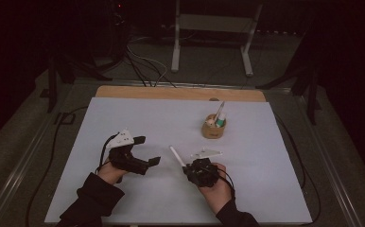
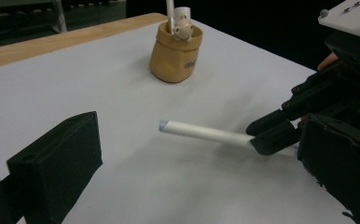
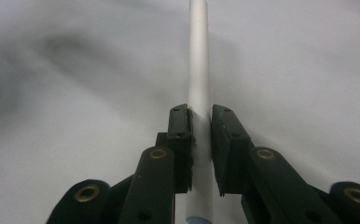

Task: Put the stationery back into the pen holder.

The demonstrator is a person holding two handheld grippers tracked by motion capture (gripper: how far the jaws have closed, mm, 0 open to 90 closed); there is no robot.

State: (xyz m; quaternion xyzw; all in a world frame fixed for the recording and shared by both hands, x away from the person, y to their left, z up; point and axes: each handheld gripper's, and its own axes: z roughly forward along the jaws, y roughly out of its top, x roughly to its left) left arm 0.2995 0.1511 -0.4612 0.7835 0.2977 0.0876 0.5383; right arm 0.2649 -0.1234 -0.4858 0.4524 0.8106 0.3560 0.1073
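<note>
Right gripper (image 3: 199, 122) clamped on smooth white cylindrical pen (image 3: 199, 79), left gripper (image 1: 147, 150) spread wide, tan holder (image 1: 213, 127) beyond

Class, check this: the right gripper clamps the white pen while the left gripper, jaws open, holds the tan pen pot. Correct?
Not quite. The left gripper holds nothing; its jaws stand open over the white table sheet, well away from the tan pen pot, as the high view shows. The right gripper does clamp the white pen.
</note>
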